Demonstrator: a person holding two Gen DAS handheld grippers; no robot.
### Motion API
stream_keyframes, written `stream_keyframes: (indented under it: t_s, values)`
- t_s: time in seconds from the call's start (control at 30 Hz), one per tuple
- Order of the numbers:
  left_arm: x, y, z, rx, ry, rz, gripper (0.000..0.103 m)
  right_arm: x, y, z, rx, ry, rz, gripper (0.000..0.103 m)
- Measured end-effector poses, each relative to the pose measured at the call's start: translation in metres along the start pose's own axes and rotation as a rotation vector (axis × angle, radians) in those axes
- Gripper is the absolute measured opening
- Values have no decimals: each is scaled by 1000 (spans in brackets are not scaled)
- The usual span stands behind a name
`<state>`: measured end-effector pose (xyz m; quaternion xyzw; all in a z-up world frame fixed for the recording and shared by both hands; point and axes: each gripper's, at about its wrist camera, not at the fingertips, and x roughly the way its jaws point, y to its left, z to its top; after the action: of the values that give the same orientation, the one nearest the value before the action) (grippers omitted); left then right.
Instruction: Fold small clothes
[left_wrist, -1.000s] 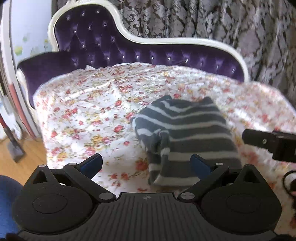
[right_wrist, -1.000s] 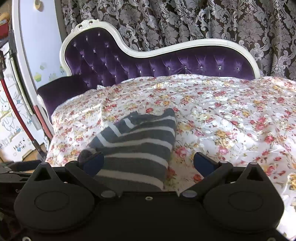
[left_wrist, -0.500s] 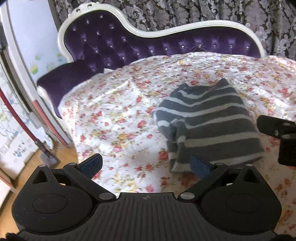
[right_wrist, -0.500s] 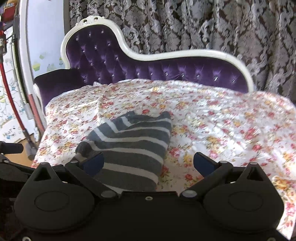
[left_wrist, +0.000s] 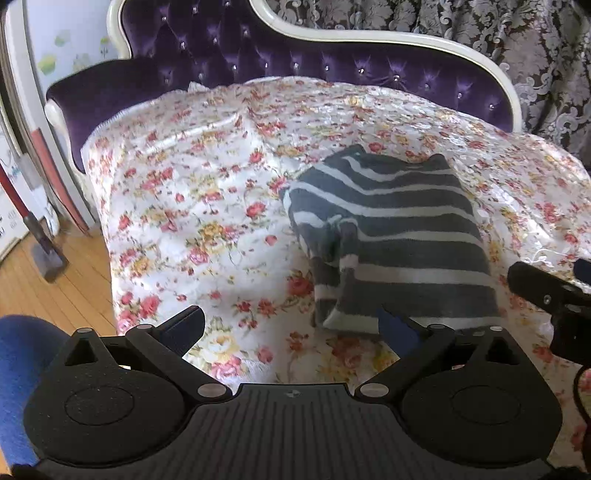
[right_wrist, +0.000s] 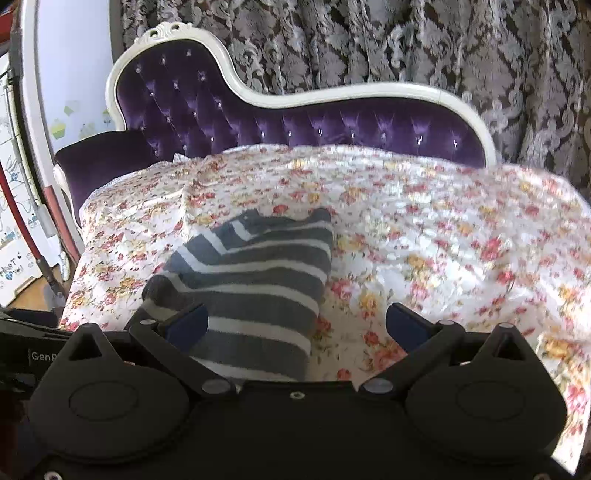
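Resting folded: one striped garment (left_wrist: 399, 236).

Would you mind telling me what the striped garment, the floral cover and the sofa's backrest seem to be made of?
The striped garment looks like a soft knit, perhaps wool or fleece: fuzzy, matte surface, thick rounded folds. The floral cover seems a satin-like or coated fabric: it catches glossy highlights. The backrest looks like purple velvet, button-tufted, in a glossy white frame, possibly painted wood.

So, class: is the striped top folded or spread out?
Folded: the top lies as a compact layered block on the cover, one edge tucked over.
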<state>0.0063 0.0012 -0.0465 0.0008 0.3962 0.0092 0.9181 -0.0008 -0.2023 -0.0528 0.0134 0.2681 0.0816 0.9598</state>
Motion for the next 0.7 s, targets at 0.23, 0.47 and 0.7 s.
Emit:
stream_keyframes:
  t_s: [0.23,0.47,0.7]
  values:
    - [2,-1,-2,6,13,-7,102,5,-1,-2,22,44,2,102]
    - [5,-1,-2,7,20,-8,102,9,-4,-5,61,86,16,102]
    - [6,-1,-4,9,28,-10,102,13,-8,-9,96,119,15,102]
